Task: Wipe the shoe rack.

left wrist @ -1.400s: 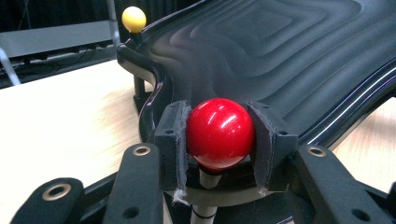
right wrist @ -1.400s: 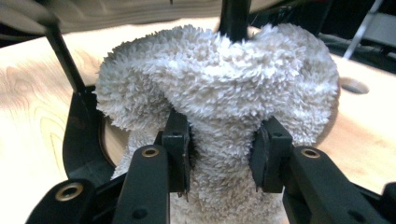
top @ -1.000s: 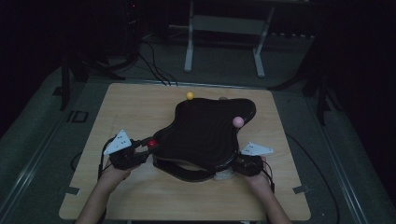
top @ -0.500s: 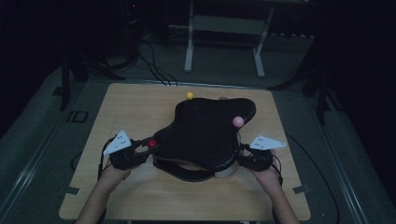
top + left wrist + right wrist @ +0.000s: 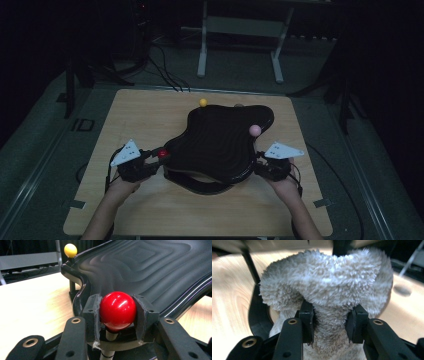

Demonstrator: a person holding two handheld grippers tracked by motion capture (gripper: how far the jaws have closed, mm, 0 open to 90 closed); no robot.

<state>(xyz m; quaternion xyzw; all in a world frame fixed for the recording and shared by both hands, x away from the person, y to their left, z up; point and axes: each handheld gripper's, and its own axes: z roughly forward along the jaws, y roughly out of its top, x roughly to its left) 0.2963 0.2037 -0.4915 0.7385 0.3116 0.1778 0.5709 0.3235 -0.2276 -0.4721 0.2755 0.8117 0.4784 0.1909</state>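
While the left gripper (image 5: 117, 315) is clamped on the glossy red ball knob (image 5: 117, 310) at the near-left corner of the black ridged, wavy-edged tray (image 5: 220, 145), the right gripper (image 5: 330, 322) pinches a fluffy grey-white cloth (image 5: 327, 285) at the tray's near-right edge.

- Tray sits mid-table on the pale wooden tabletop (image 5: 150, 115), raised on thin posts; yellow ball knob (image 5: 203, 102) at far edge, pink ball knob (image 5: 254, 130) at right.
- Long axis: diagonal, near-left to far-right; broad near end faces the person.
- Risks, judged: smooth round knob could slip from the pads if pulled sideways; uneven lift could tip the tray; cloth is bunched, so wiping may drag it loose or snag a post.
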